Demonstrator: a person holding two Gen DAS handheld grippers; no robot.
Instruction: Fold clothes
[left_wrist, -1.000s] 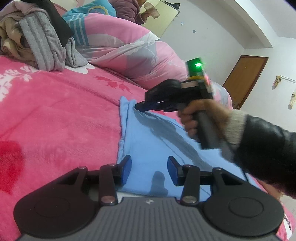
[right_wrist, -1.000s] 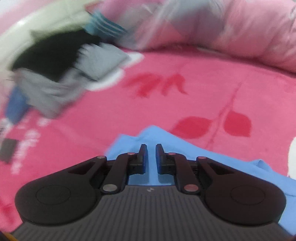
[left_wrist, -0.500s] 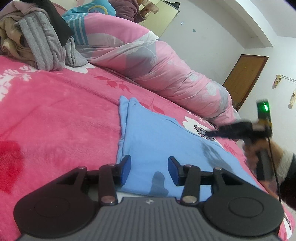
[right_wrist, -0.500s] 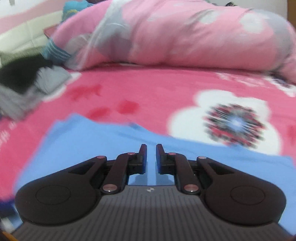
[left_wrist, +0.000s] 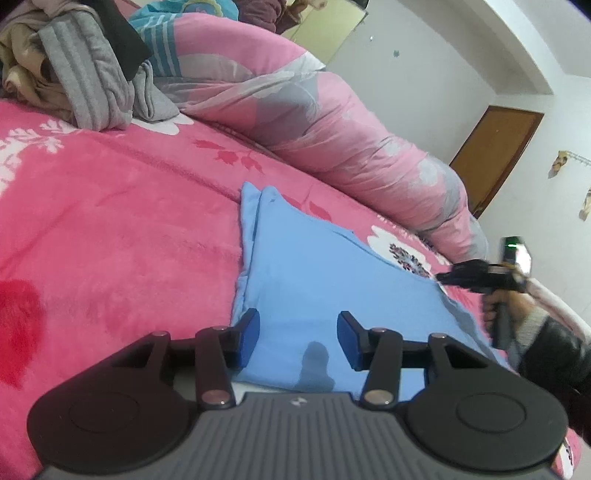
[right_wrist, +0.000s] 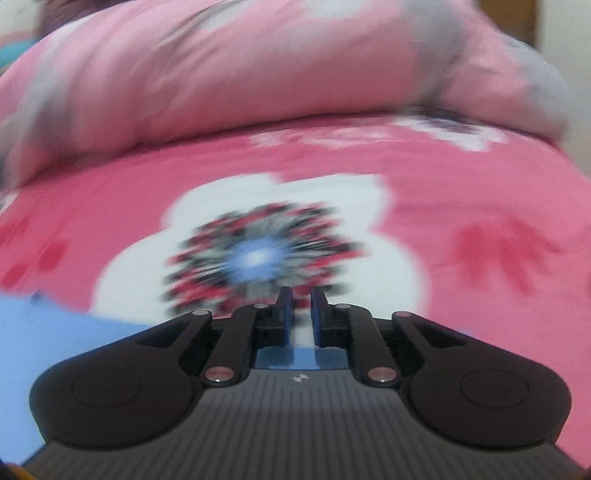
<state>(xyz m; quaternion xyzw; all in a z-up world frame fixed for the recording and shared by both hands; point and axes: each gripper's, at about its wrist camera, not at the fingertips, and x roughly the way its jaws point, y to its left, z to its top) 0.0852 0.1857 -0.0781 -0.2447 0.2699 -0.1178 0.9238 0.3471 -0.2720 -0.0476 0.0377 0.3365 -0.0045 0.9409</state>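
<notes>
A light blue garment (left_wrist: 314, 280) lies flat and folded on the pink blanket (left_wrist: 110, 240). My left gripper (left_wrist: 297, 332) hovers over the garment's near edge; its jaws are opening, the blue pads stand apart, and only cloth lies below them. My right gripper (left_wrist: 443, 278), held by a hand (left_wrist: 506, 306), is at the garment's far right edge. In the blurred right wrist view, the right gripper (right_wrist: 298, 299) is shut to a narrow slit with nothing in it. It points past the blue garment (right_wrist: 44, 332) toward a white flower print (right_wrist: 258, 254).
A rolled pink quilt (left_wrist: 314, 122) runs along the back of the bed. A pile of grey, beige and black clothes (left_wrist: 74, 66) sits at the back left. A brown door (left_wrist: 495, 155) stands in the far wall.
The right gripper swept from the garment's far left corner across to its right edge. The left gripper stayed in place and its pads spread slightly wider.
</notes>
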